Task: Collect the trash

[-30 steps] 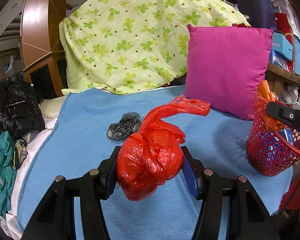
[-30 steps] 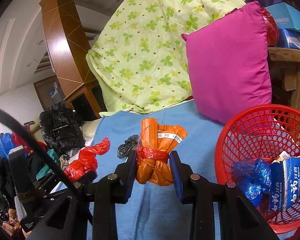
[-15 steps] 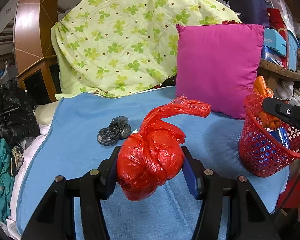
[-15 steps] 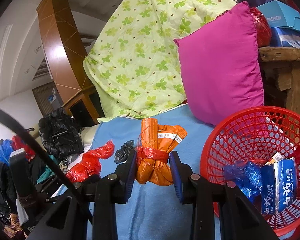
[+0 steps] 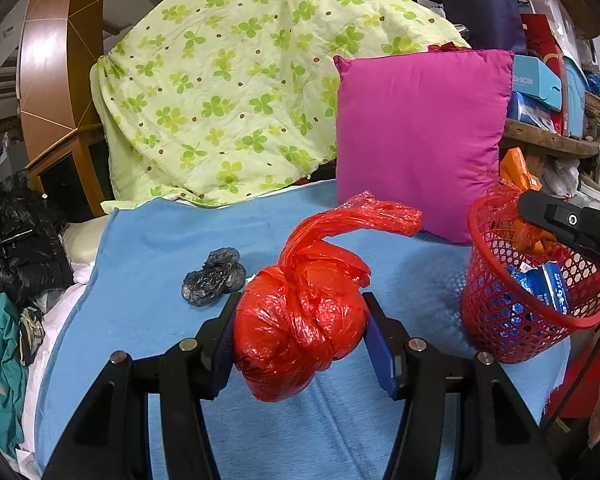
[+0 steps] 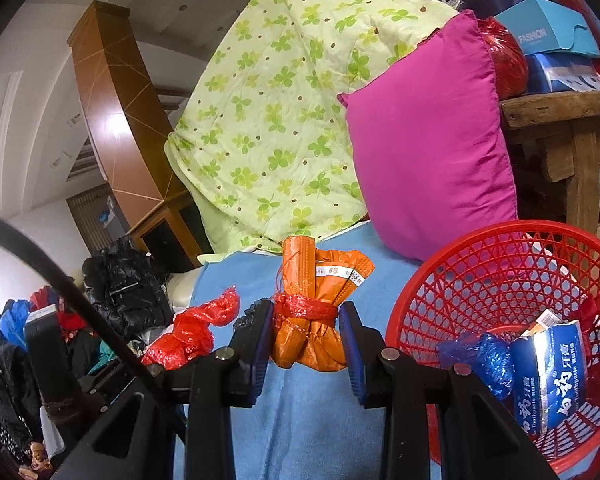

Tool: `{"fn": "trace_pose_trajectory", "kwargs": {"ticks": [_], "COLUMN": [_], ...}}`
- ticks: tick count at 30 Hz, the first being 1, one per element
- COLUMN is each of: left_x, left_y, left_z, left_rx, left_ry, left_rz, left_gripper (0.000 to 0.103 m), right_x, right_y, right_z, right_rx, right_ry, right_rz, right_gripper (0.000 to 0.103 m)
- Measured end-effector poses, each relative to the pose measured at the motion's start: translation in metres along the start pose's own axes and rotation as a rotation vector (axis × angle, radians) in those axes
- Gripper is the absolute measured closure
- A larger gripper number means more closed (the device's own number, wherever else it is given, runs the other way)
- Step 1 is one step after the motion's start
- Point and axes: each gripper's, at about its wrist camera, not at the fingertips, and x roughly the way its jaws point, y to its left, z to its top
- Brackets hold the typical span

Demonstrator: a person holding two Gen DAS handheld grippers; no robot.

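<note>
My left gripper [image 5: 300, 332] is shut on a knotted red plastic bag [image 5: 300, 320], held above the blue blanket [image 5: 148, 248]. My right gripper [image 6: 305, 344] is shut on an orange wrapper bundle [image 6: 312, 320] tied with red plastic, held just left of the red mesh basket [image 6: 480, 264]. The basket holds a blue toothpaste box [image 6: 552, 380] and a crumpled blue bag [image 6: 480, 356]. The basket also shows in the left wrist view [image 5: 500, 320], at the right. A crumpled black bag [image 5: 214, 276] lies on the blanket, left of my red bag.
A magenta pillow [image 5: 420, 136] and a green flowered quilt [image 5: 228, 92] stand at the back of the bed. Dark clothes [image 5: 20, 248] pile at the left. A wooden shelf [image 6: 560, 108] with boxes stands behind the basket.
Both grippers have moved right toward the basket, which looks larger and nearer in both views. Both grips are unchanged.
</note>
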Motion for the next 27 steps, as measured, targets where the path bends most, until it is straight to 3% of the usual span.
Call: {"fn": "trace_pose_trajectory", "kwargs": {"ticks": [27], "left_x": [-0.018], "left_y": [-0.032], "left_z": [0.028], "left_rx": [0.042], "left_ry": [-0.043], "left_rz": [-0.022], "left_gripper": [0.044], "right_x": [-0.031], "right_y": [-0.025], "right_z": [0.010], "right_rx": [0.078], "right_ry": [-0.086], "right_rz": [-0.005], "right_gripper": [0.068]}}
